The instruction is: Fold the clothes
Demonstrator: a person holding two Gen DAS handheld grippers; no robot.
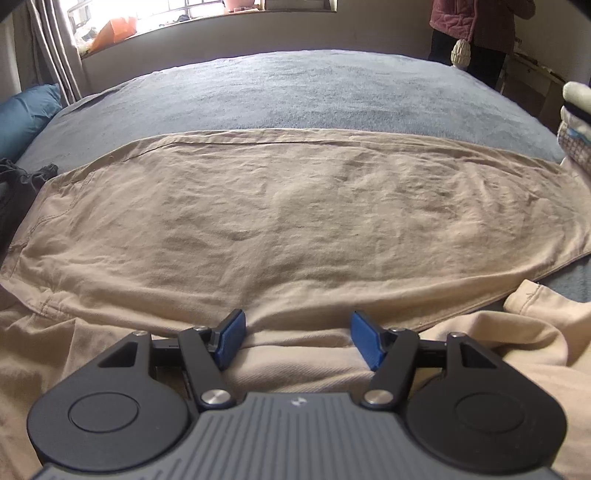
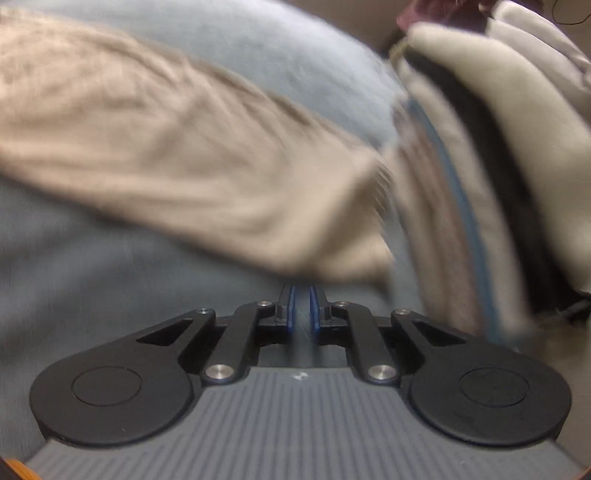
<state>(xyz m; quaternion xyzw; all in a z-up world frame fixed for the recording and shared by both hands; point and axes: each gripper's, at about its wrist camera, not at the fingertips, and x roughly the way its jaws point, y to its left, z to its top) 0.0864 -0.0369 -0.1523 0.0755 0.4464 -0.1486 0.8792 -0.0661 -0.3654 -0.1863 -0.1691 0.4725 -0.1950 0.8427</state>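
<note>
Left claw [image 1: 297, 341]: jaws stand wide apart, blue pads [image 1: 232, 338] pressing on nothing — a ridge of cream cloth [image 1: 303, 365] bulges up between them.
Right claw [image 2: 302, 308]: jaws nearly together with a thin slit between the pads; nothing is gripped there, and the view is blurred.
Tan trousers [image 1: 295, 214]: spread flat across the grey bedspread [image 1: 295, 88], just ahead of the left claw; their end lies just ahead of the right claw.
Stack of folded clothes [image 2: 480, 155]: right of the right claw, close beside the trouser end.
Blue pillow [image 1: 26, 114]: far left of the left claw.
Person [image 1: 476, 33]: standing beyond the bed — ahead and right of the left claw.
</note>
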